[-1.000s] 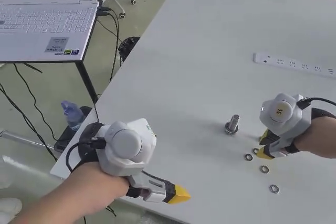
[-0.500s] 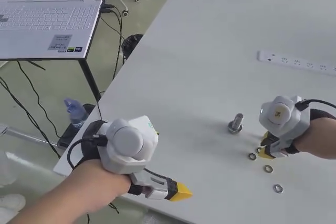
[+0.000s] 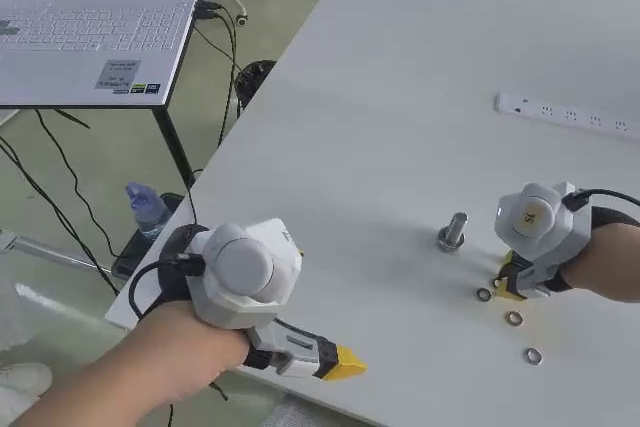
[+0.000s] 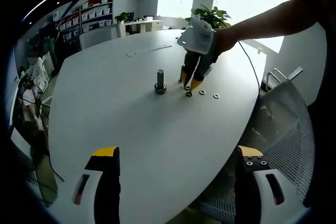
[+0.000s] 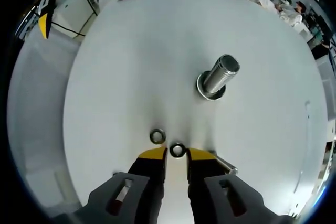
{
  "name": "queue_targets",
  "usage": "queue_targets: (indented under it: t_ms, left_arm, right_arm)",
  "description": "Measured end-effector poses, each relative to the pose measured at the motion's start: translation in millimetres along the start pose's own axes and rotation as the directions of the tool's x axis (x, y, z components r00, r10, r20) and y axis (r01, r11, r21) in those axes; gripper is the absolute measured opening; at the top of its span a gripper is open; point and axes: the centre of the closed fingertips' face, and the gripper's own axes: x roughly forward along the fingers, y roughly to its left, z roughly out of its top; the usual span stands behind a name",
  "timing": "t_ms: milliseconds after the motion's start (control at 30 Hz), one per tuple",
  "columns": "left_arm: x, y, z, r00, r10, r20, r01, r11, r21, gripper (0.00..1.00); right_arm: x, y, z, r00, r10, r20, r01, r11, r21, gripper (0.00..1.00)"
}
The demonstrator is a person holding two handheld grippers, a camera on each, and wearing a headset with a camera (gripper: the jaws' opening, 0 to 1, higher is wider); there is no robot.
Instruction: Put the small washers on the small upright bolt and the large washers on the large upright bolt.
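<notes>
Washers [image 3: 514, 318] are the work, and the step in hand reads as the pickup of one by the right-hand tool. Counter [image 3: 400, 97]: white, with a power strip [image 3: 565, 115] toward its far right edge. Left gripper [image 4: 177, 153] hangs at the near edge by the near left corner, jaws spread wide, nothing in them. I judge it idle, though free to steady the bolt if wanted. Right gripper [image 3: 504, 289] is tipped down onto the counter toward the near right edge, jaws a narrow slot apart, yellow tips at the surface. Bolt [image 5: 218, 77] stands upright just beyond those tips, toward the counter's middle. Large or small, I cannot tell, nor whether the ring at its foot is a flange or a washer. Four washers lie flat between bolt and near edge. Target washer [image 5: 177, 150] sits in the mouth of the slot, right at the tips. The gap looks a shade wider than the ring, so I judge it not yet pinched. Neighbour washer [image 5: 157, 136] lies just beside it, outside one jaw, not touching. To do this well: keep the tips down on the counter and close slowly across the rim, since a thin ring on a hard top will likely skid or flip. Keep the outer jaw off the neighbour. Lift level, centre the hole over the bolt's top, and release low.
</notes>
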Motion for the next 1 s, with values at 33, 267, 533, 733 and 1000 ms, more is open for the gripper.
queue_targets:
  t_ms: [33, 267, 533, 733, 1000]
  left_arm:
    - [0.0, -0.4, -0.1, 1.0, 0.0, 0.001, 0.0, 1.0, 0.0, 0.9]
    - [0.0, -1.6, -1.6, 1.0, 0.0, 0.002, 0.0, 1.0, -0.005, 0.9]
    - [1.3, -4.3, -1.9, 1.0, -0.006, -0.001, 0.006, 1.0, -0.004, 0.89]
    - [0.8, -6.3, -1.2, 1.0, -0.008, 0.0, 0.008, 1.0, -0.002, 0.88]
    - [-4.1, -5.5, 0.6, 1.0, -0.001, 0.006, 0.001, 1.0, 0.003, 0.88]
  right_arm:
    - [-0.1, -0.1, 0.0, 1.0, -0.001, 0.002, 0.001, 1.0, 0.0, 0.15]
    - [-1.5, 1.4, 0.6, 1.0, -0.007, 0.001, 0.007, 1.0, -0.004, 0.14]
    - [-1.4, 0.9, -0.6, 0.9999, -0.009, 0.011, 0.009, 1.0, 0.027, 0.13]
    - [-1.3, 1.7, -0.8, 0.9999, -0.011, -0.004, 0.011, 0.999, 0.037, 0.13]
    - [0.7, -0.2, -1.5, 0.9996, -0.026, -0.009, 0.027, 0.999, 0.031, 0.12]
